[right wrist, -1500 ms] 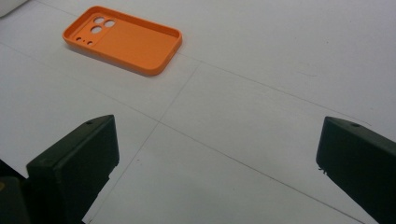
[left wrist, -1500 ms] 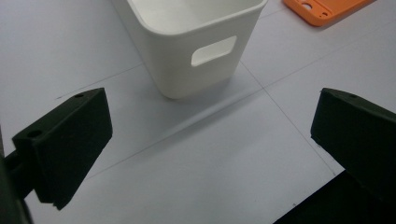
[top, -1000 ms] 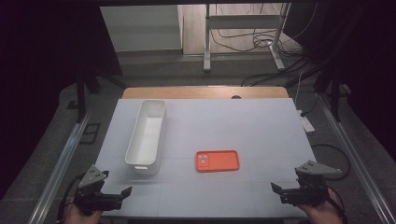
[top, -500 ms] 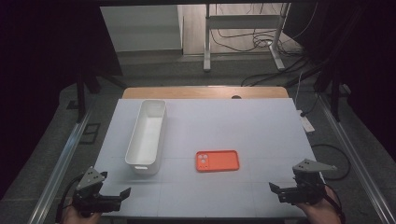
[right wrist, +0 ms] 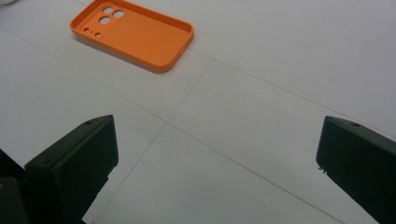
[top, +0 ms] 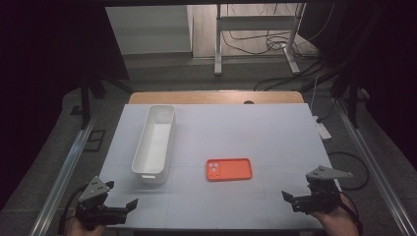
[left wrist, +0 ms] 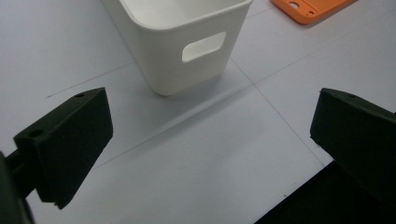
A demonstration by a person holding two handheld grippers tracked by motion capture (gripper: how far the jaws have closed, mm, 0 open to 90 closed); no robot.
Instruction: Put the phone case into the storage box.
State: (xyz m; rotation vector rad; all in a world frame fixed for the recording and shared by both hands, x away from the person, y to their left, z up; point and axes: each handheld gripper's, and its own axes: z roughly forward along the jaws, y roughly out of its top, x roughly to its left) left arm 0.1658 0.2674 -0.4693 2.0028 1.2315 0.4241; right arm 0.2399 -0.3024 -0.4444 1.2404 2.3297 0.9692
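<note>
An orange phone case (top: 228, 169) lies flat on the white table (top: 246, 128), inner side up; the right gripper view has it (right wrist: 133, 33) at upper left. A long white bin (top: 154, 139) stands empty left of it, its handle end (left wrist: 187, 42) near in the left gripper view. My left gripper (top: 132, 204) hovers at the front left corner, open and holding nothing, aimed toward the bin's near end. My right gripper (top: 286, 196) is at the front right, open and empty, pointing toward the case. Both sets of jaws stand wide apart in their own views (left wrist: 210, 140) (right wrist: 217, 158).
Thin pencil-like lines divide the table top. Its wooden far edge (top: 216, 97) borders a grey floor with a metal stand (top: 255, 22) and cables (top: 275, 46). A power strip (top: 322, 129) lies off the right edge. Dark curtains flank both sides.
The right gripper has shifted slightly inward and back toward the table's front edge. The left gripper has barely moved. Case and bin lie as before.
</note>
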